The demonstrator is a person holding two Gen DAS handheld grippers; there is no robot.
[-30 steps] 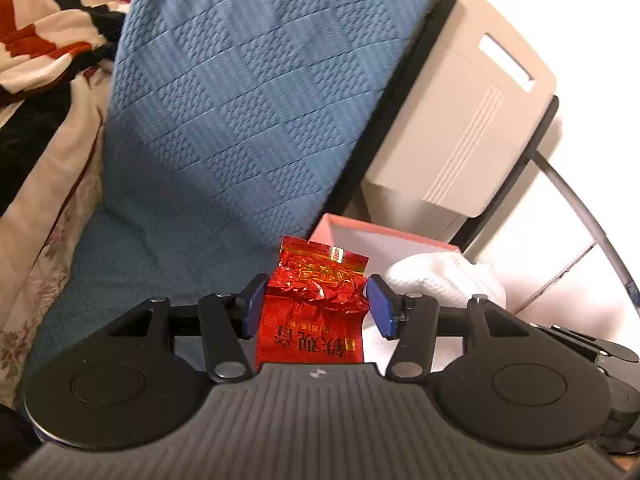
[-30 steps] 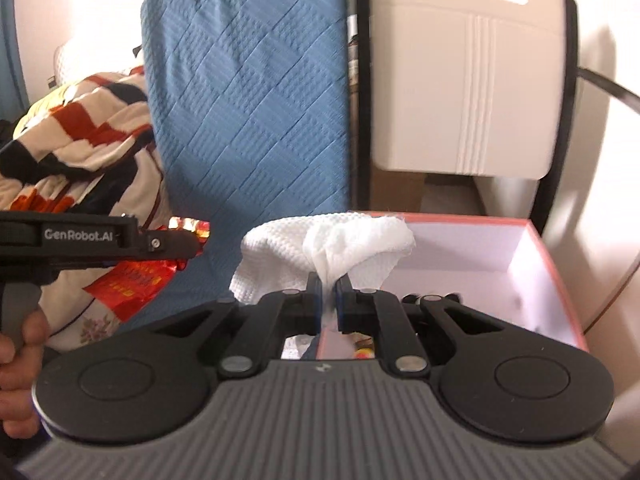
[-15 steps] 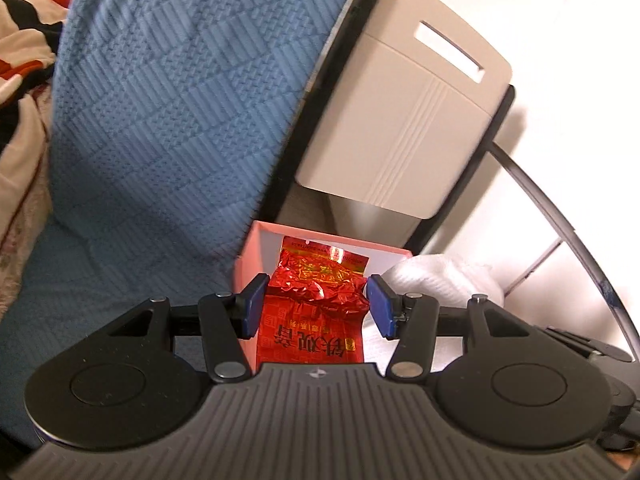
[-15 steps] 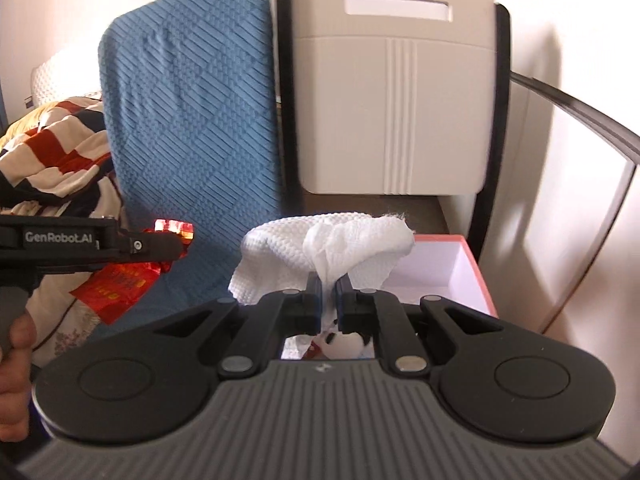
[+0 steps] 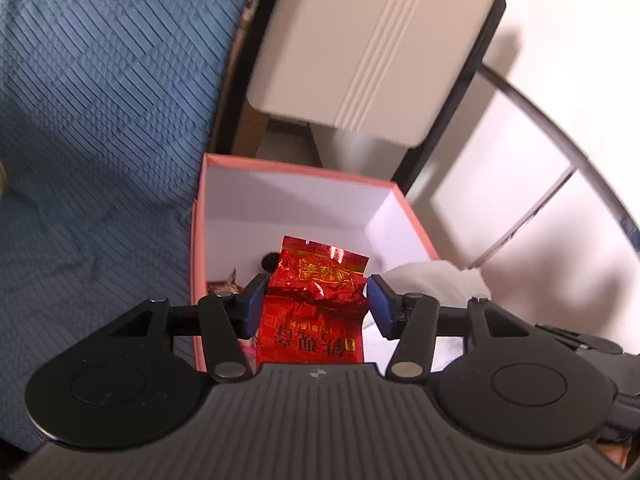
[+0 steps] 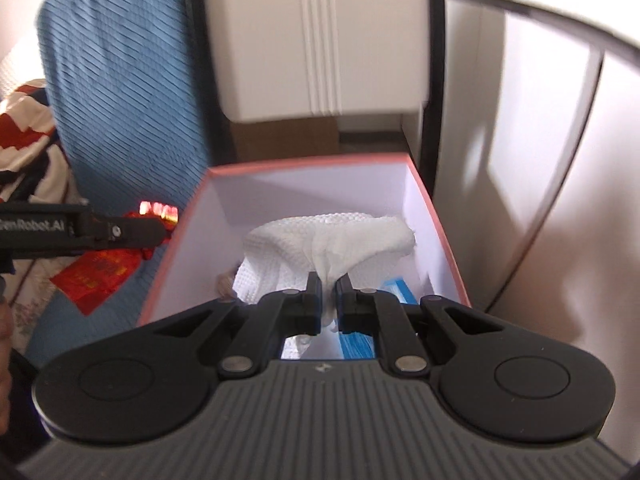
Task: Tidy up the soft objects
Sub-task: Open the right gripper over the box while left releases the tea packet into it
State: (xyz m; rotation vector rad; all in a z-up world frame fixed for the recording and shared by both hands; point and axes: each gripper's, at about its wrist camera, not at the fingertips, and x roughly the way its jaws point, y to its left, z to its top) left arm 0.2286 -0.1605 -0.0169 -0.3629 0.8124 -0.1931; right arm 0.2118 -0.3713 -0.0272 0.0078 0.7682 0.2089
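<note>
Hovering over the pink box (image 5: pixel 292 168), I have my left gripper (image 5: pixel 316 300) clamped on a red foil packet (image 5: pixel 314 320) at the box's near-left wall, and my right gripper (image 6: pixel 328 300) pinched nearly closed on a white cloth (image 6: pixel 328 236) — above the box's open interior, beside a blue cushion (image 5: pixel 100 100).

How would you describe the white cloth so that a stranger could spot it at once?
Find the open pink box beside the blue cushion. Over it, the right gripper pinches a bunched white cloth. Unlike the shiny red packet, it is soft, dimpled and plain white.
</note>
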